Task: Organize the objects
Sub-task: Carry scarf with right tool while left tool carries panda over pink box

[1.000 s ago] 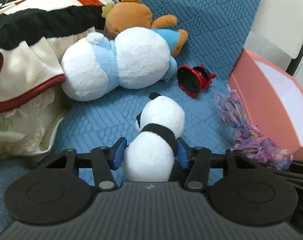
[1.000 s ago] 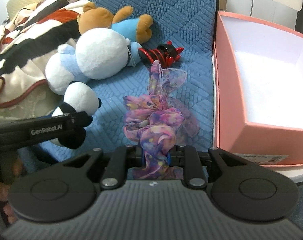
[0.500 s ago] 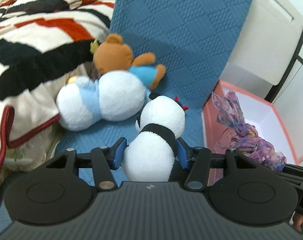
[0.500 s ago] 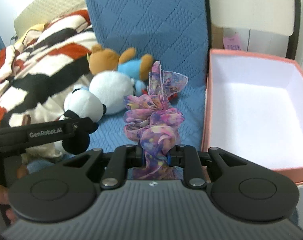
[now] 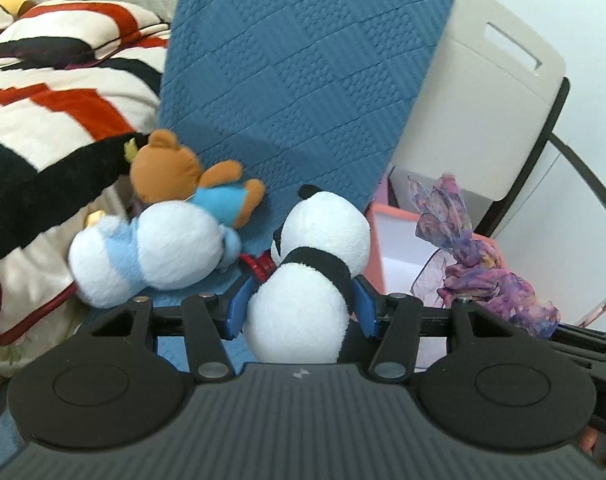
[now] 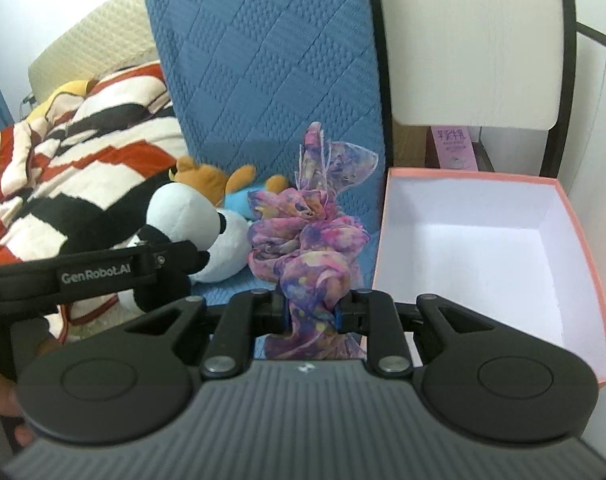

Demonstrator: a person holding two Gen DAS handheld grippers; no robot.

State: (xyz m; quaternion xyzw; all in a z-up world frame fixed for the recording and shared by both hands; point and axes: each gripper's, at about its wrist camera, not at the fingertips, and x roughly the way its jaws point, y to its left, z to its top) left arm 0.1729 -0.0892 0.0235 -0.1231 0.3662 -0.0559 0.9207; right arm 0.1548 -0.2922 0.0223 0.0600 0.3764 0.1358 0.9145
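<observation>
Panda [image 5: 307, 280] clamped in left hand-held gripper [image 5: 299, 310]; scarf [image 6: 307, 248] pinched in right hand-held gripper [image 6: 311, 314].

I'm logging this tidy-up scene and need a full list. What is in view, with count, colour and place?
Panda plush: one, black and white, held between the left fingers.
Scarf: one, purple-pink, held between the right fingers, left of the box.
Box: one, pink outside, white inside, open, right of the blue cushion.
Bear plush: one, brown with a blue shirt, lying by the cushion.
White plush: one, white and light blue, in front of the bear.
Red item: one, mostly hidden behind the panda.
Blanket: one, striped red, black and cream, at left.
Blue cushion: one, quilted, upright.
Left gripper: shut on the panda.
Right gripper: shut on the scarf.
</observation>
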